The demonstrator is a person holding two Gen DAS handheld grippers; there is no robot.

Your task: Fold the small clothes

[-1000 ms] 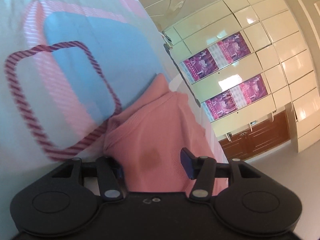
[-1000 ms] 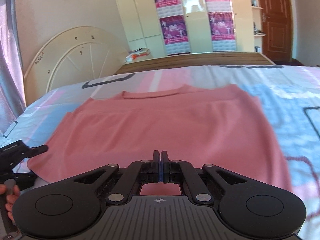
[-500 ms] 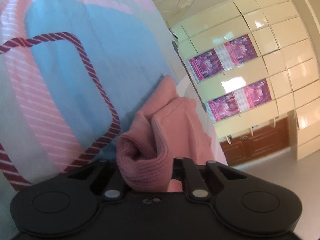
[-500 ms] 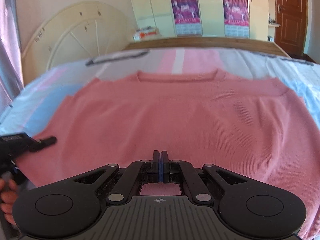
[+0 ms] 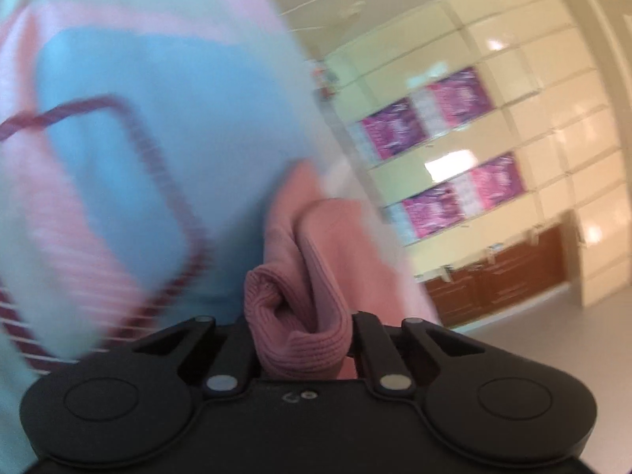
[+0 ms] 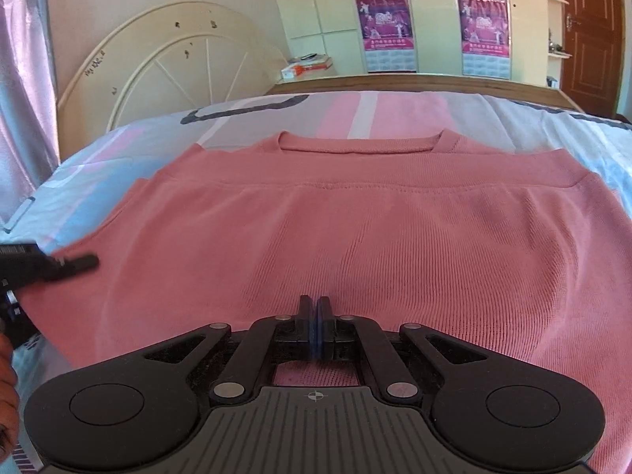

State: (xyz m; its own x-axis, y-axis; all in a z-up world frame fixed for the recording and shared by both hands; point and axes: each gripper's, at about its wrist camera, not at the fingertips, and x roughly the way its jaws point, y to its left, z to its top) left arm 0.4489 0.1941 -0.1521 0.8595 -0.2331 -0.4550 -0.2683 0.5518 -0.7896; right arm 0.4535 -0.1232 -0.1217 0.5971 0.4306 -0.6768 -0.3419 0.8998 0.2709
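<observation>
A bedroom: a bed with a pastel blue, pink and white patterned bedsheet fills the foreground, with cream wardrobes carrying magenta posters behind it. On the sheet lies a pink knitted top, spread flat with its neckline towards the far side of the bed and its hem nearest the right wrist camera. The right gripper sits at the middle of that hem with its jaws pressed together on the fabric edge. The left gripper is clamped on a bunched, ribbed wad of the same top at its left side; in the right wrist view it shows as a black shape at the frame's left edge, touching the garment. Beyond the bed stand a cream arched headboard, a brown door and a stack of books.
</observation>
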